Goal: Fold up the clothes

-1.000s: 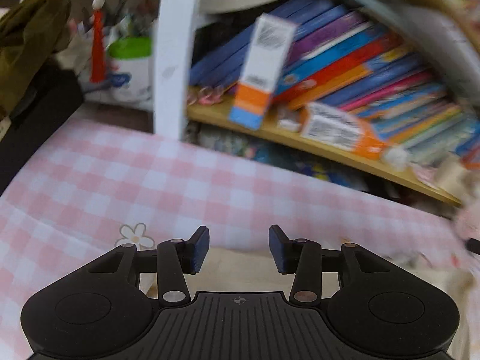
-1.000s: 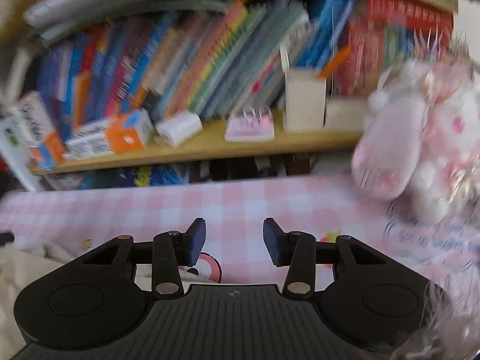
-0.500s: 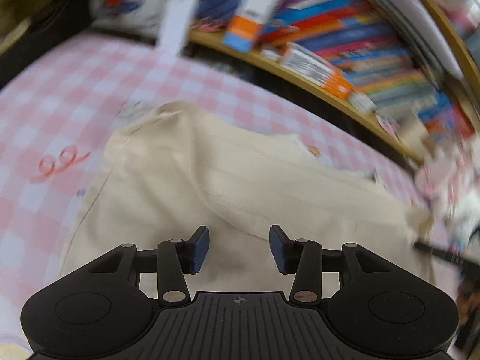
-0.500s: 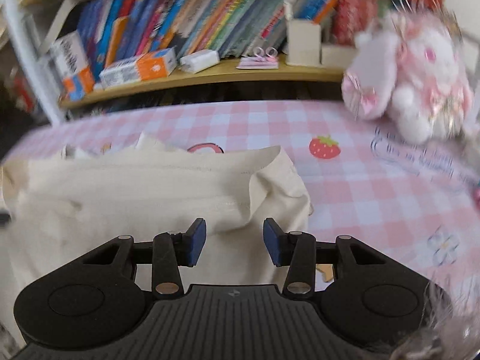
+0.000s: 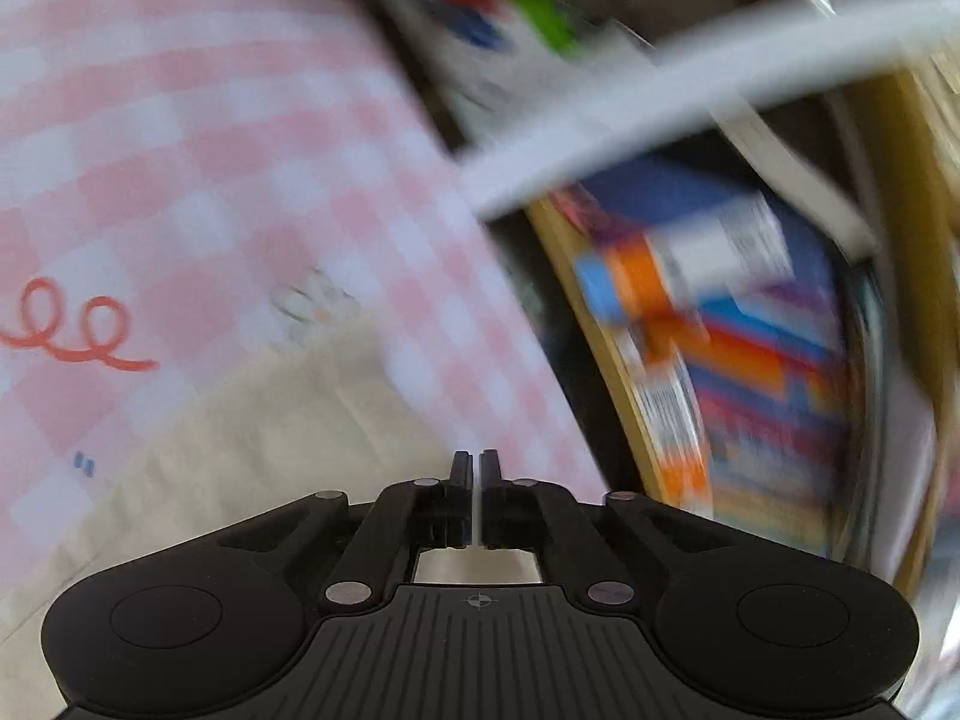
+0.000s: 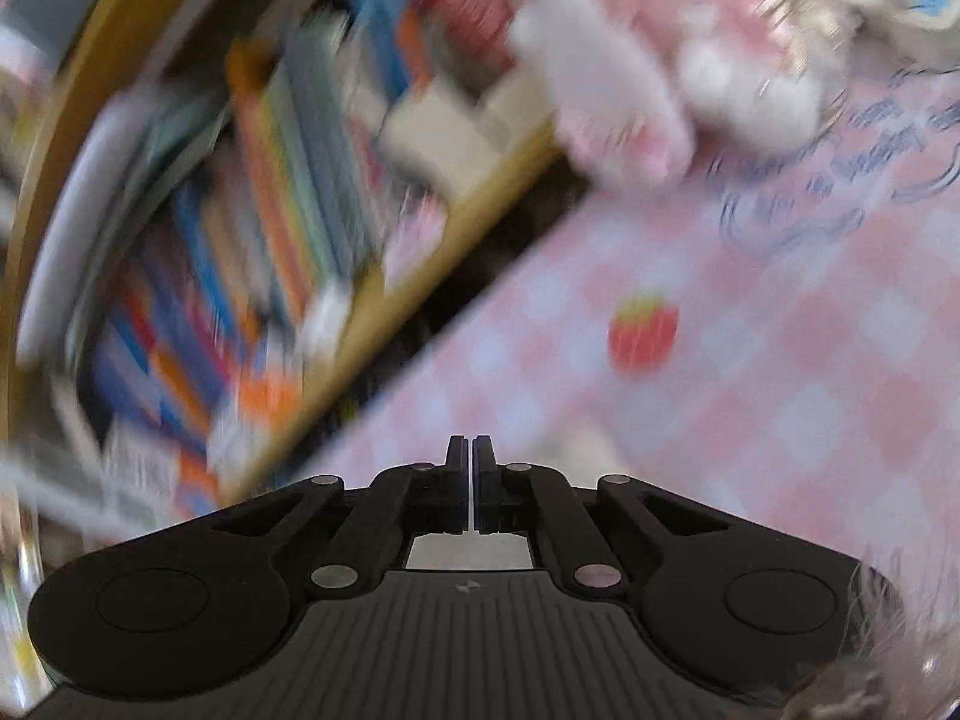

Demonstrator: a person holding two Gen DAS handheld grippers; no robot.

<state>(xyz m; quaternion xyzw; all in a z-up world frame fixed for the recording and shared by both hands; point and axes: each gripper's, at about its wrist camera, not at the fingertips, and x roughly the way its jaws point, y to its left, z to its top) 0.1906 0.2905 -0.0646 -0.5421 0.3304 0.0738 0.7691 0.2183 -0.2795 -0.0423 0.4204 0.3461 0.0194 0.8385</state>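
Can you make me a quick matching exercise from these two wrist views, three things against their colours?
Things:
1. garment
2. strawberry print
3. tablecloth

Colours:
A. pink and white checks
B. cream
C. red

Pairs: 1-B, 2-C, 3-A

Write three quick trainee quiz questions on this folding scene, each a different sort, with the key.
1. True or false: the right gripper has its jaws together.
2. The cream garment lies on a cloth checked in: A green, B pink, C blue.
3. Fill in: the fruit printed on the tablecloth in the right wrist view is a ____.

Key: 1 true; 2 B; 3 strawberry.
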